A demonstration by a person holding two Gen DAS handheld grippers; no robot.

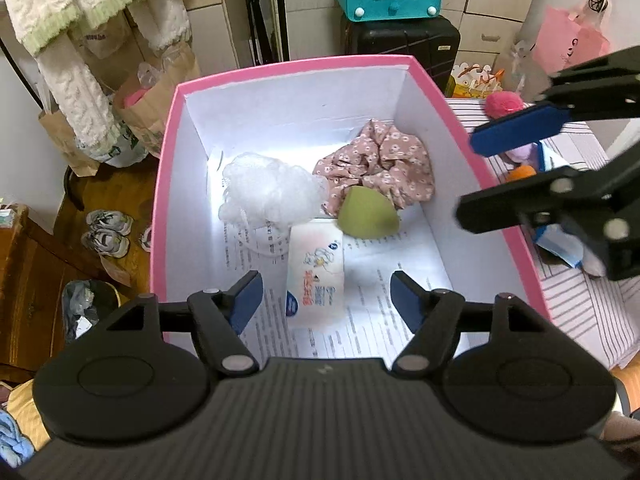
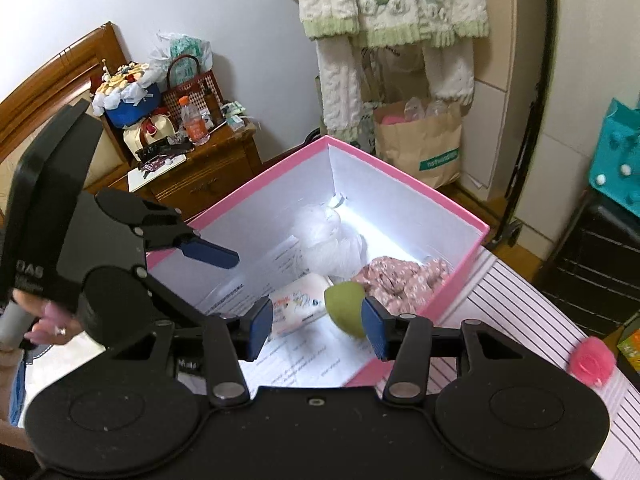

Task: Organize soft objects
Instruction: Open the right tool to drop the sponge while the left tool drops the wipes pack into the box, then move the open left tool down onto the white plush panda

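A pink box (image 1: 170, 152) with white inner walls holds a white mesh puff (image 1: 268, 190), a floral scrunchie (image 1: 384, 160), a green sponge (image 1: 368, 214) and a tissue pack (image 1: 316, 272), all lying on printed paper. My left gripper (image 1: 326, 296) hovers open over the near part of the box, above the tissue pack and not touching it. My right gripper (image 1: 492, 172) stands open over the box's right rim with nothing between its fingers. In the right wrist view my right gripper (image 2: 318, 326) frames the green sponge (image 2: 344, 308), which lies in the box (image 2: 460, 280) below.
A striped cloth (image 2: 520, 312) to the right of the box carries a pink pom-pom (image 2: 592, 364) and more small soft items (image 1: 524, 168). A wooden nightstand (image 2: 200, 176), paper bags (image 2: 424, 148) and a black suitcase (image 1: 404, 44) surround it. A hand (image 2: 44, 320) grips the left gripper's handle.
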